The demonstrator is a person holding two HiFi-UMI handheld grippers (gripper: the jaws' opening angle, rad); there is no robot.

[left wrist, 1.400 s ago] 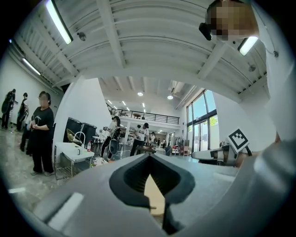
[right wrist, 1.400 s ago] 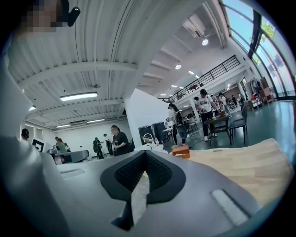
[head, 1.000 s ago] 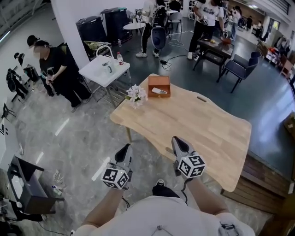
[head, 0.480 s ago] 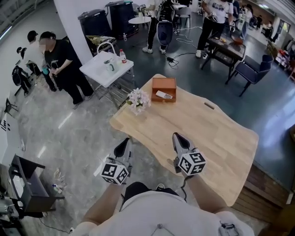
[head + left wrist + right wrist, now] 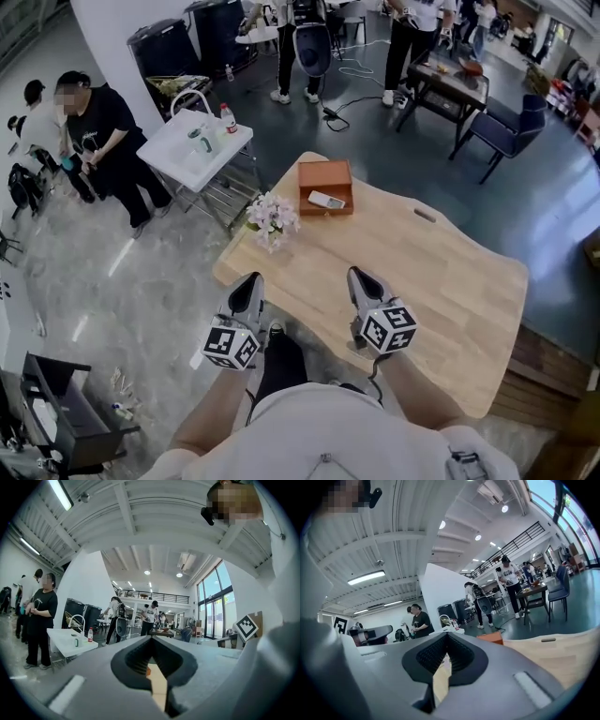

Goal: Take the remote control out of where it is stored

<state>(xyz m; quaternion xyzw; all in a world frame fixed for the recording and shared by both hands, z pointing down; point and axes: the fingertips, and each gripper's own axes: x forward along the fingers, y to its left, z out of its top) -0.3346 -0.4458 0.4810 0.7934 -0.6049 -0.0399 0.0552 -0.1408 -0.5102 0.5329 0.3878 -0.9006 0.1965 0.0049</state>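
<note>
A white remote control (image 5: 326, 200) lies inside an open orange-brown box (image 5: 322, 174) at the far end of the wooden table (image 5: 441, 272). The box's corner (image 5: 491, 638) also shows in the right gripper view. My left gripper (image 5: 249, 281) hangs over the table's near left edge, far short of the box, its jaws closed together with nothing between them (image 5: 151, 638). Beside it, over the tabletop, my right gripper (image 5: 359, 277) is shut and empty as well (image 5: 447, 634).
A small bunch of pale flowers (image 5: 270, 218) stands on the table left of the box. A short dark piece (image 5: 424, 215) lies on the tabletop to the right. Beyond are a white folding table (image 5: 192, 147), people (image 5: 98, 141), a dark table (image 5: 459, 84) and chair (image 5: 511, 127).
The view has shifted forward, so the table and box sit nearer and both grippers now reach over the table's near edge. Both stay shut.
</note>
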